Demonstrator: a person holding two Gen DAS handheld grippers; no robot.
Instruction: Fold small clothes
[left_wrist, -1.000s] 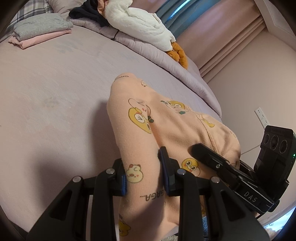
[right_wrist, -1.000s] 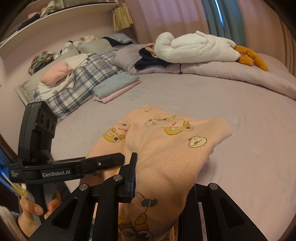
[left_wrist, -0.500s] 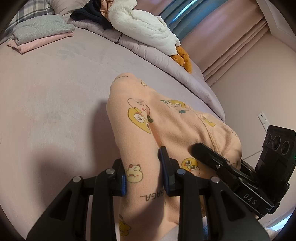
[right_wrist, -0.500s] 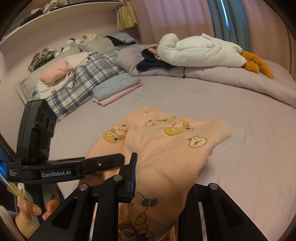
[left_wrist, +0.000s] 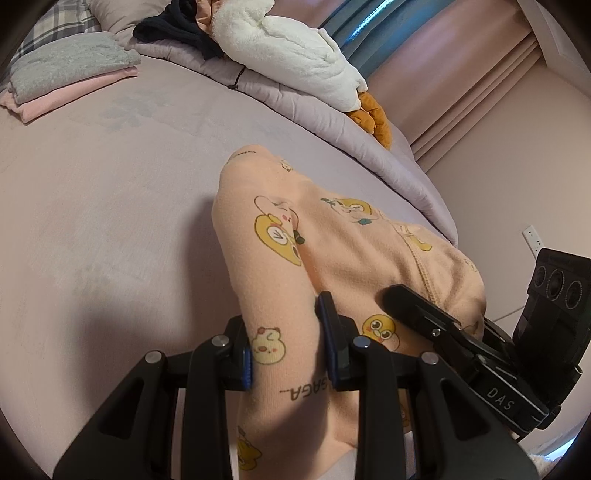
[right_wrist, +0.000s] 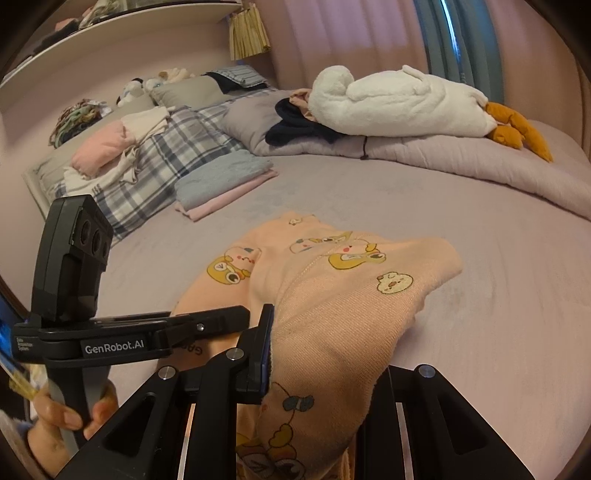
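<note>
- Between the left gripper (left_wrist: 286, 354) pads: peach garment (left_wrist: 332, 258), clamped, jaws narrow
- right gripper (right_wrist: 325, 354) (one pad hidden by cloth) pinches its other edge
- Ahead of both: garment draped onto bed (right_wrist: 480, 258); folded stack (right_wrist: 221, 184) beyond, no containers

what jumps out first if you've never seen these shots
The peach cartoon-print garment fills the foreground, pinched at its near edge by both the left gripper and the right gripper. Behind it, a big white plush duck lies on the rumpled quilt across the bed.
</note>
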